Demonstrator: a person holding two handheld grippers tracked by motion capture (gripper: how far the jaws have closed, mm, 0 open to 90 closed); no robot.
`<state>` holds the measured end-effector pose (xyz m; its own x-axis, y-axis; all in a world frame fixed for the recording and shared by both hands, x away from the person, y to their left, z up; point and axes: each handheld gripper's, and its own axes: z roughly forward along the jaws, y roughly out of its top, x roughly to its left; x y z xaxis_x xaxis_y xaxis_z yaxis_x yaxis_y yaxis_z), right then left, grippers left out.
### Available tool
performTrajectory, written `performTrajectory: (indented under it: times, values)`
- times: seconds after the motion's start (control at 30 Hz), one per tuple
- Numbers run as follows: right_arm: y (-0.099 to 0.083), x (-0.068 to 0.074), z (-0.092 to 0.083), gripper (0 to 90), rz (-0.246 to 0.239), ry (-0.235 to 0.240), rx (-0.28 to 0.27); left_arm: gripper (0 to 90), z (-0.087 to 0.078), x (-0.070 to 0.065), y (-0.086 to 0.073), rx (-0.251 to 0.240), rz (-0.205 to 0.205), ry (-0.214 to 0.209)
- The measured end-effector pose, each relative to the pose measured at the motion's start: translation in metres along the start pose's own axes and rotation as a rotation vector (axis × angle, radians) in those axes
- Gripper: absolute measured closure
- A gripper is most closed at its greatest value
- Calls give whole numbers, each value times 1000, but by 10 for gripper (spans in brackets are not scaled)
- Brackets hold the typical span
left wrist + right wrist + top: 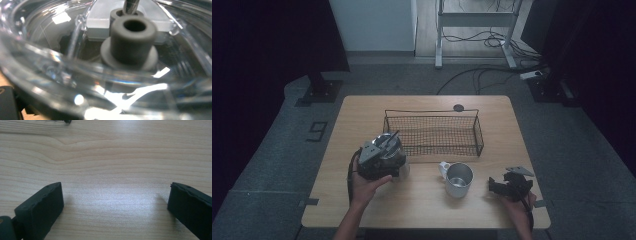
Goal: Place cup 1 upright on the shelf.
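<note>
Right tool (pixel 504 186) rests on the desk (pixel 422 210) near the front edge, jaws wide, nothing between them. Mug (pixel 458 179) stands just left of it, untouched. Left tool (pixel 379 159) looks clamped on the rim of a clear glass lid (pixel 62 62) with a grey knob (pixel 131 42), held just beside the basket's (pixel 432 134) left end. Step looks like carrying the lid; next likely move: lift over the wire wall, lower in, release.
</note>
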<state>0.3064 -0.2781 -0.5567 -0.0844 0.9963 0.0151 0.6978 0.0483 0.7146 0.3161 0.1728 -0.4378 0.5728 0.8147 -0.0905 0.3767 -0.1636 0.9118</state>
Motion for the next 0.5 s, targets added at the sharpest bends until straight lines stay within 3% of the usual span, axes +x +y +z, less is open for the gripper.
performTrajectory:
  times: [0.5]
  values:
    - [0, 0, 0, 2, 0, 0, 0, 41, -1, 0, 15, -18, 2, -5]
